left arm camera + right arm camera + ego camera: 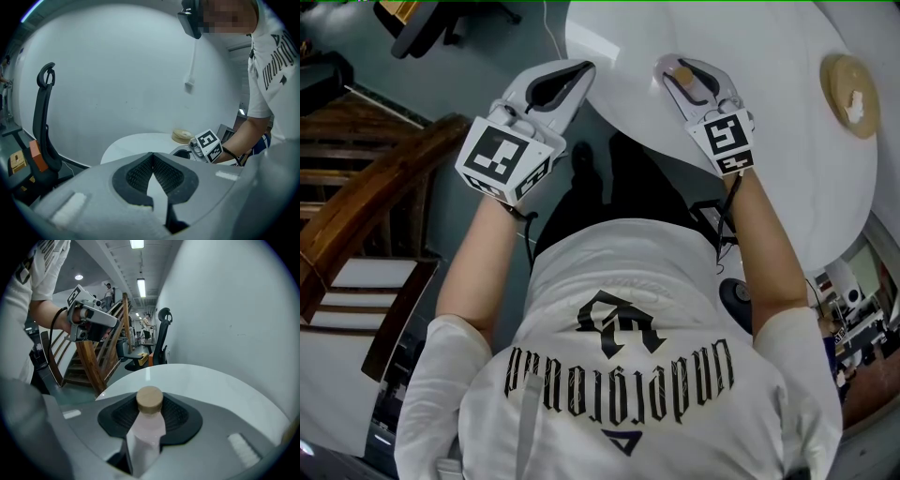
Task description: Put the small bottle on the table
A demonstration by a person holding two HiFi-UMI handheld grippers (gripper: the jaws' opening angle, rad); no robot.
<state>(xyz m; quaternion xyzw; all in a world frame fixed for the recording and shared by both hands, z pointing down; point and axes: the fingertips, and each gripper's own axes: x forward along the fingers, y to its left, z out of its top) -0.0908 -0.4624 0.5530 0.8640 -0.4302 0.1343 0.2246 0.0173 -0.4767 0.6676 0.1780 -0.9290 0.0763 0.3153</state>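
The small bottle (146,427), pale pink with a tan cap, is clamped between the jaws of the right gripper (679,67) and is held over the near edge of the round white worktop (769,56), cap pointing away from the person. The left gripper (152,160) is seen with its jaws pressed together at the tips and nothing between them, held beside the worktop's edge rather than over it. A round tan disc (851,94) is seen lying on the worktop, well apart from both grippers.
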